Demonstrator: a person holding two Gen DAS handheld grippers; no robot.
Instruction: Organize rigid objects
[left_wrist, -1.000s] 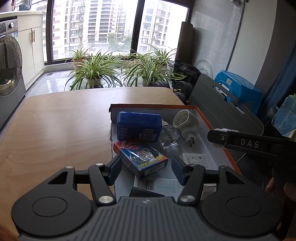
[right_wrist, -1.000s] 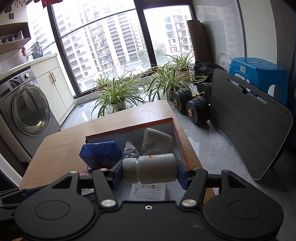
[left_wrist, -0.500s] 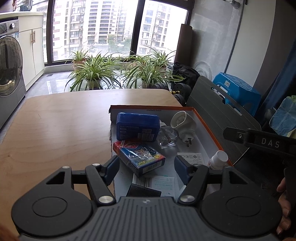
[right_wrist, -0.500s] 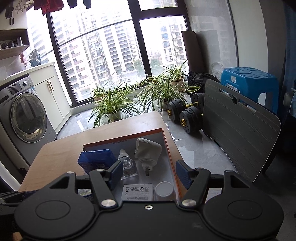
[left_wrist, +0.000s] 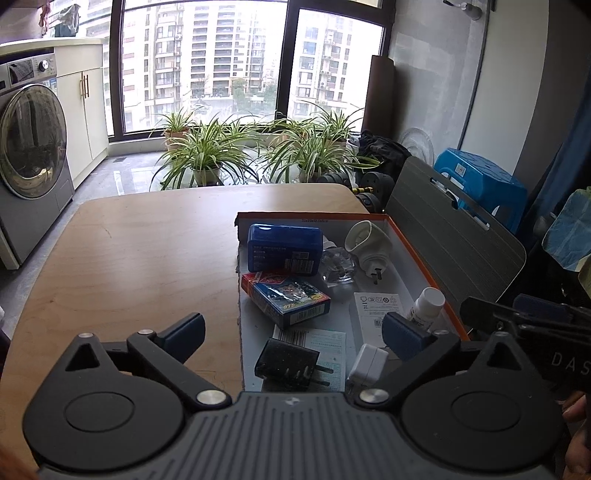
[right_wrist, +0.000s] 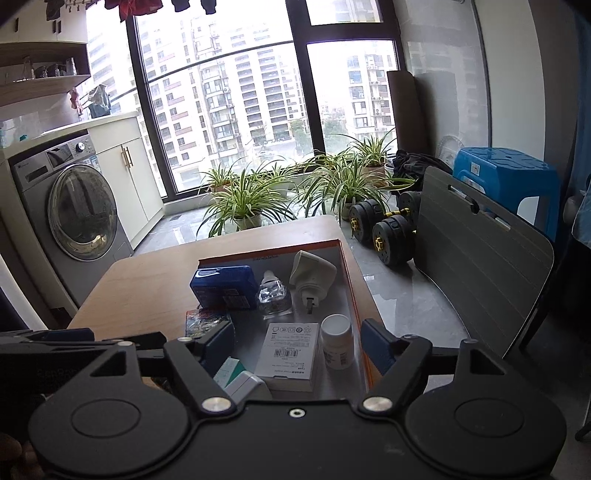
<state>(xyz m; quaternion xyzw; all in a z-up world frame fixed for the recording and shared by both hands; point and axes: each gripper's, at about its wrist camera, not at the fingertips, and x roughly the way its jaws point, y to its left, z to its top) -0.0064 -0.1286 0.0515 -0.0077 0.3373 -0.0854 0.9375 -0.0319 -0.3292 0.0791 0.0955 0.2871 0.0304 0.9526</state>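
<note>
I am holding both claws wide and empty, the left claw (left_wrist: 291, 328) and right claw (right_wrist: 297, 341), because the white bottle (right_wrist: 337, 346) is standing upright in the box (right_wrist: 351, 295). The box is sitting at the worktop's (left_wrist: 147, 258) right edge, gathering the rigid items together.

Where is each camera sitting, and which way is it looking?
Left wrist view: sits on the left claw, looking forward over the box toward the window; its open fingers show, plus the right claw at right.
Right wrist view: sits on the right claw, looking over the same box from its right side; its open fingers show, plus the left claw at left.
Shared: box, white bottle, blue case, plants.
</note>
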